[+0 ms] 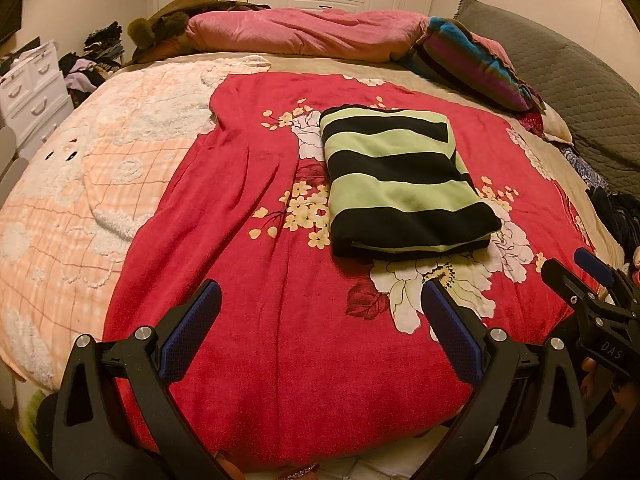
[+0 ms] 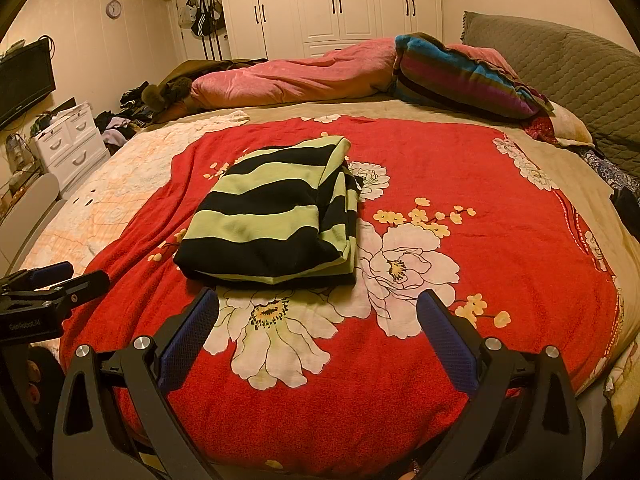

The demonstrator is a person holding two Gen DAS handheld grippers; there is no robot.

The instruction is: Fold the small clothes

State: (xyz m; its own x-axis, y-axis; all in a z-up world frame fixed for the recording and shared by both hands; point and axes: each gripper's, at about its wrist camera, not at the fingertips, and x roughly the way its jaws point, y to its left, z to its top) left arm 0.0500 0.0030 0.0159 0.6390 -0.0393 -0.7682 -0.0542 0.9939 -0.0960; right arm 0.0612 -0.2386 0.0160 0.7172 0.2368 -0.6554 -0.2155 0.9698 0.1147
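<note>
A folded garment with black and pale green stripes [image 1: 404,182] [image 2: 272,220] lies flat on a red floral blanket [image 1: 256,280] [image 2: 460,184] spread over the bed. My left gripper [image 1: 322,292] hovers open near the bed's front edge, short of the garment and a little left of it, with nothing between its blue pads. My right gripper [image 2: 318,300] is open too, just in front of the garment's near edge, holding nothing. Each gripper shows at the side of the other's view: the right gripper [image 1: 576,268] and the left gripper [image 2: 72,274].
A pink duvet [image 1: 304,34] and a striped blanket [image 1: 468,60] are heaped at the far side, with a grey headboard [image 1: 560,72] at right. A peach checked cover [image 1: 68,184] lies left. White drawers [image 1: 32,88] and a clothes pile [image 1: 92,64] stand beyond the bed.
</note>
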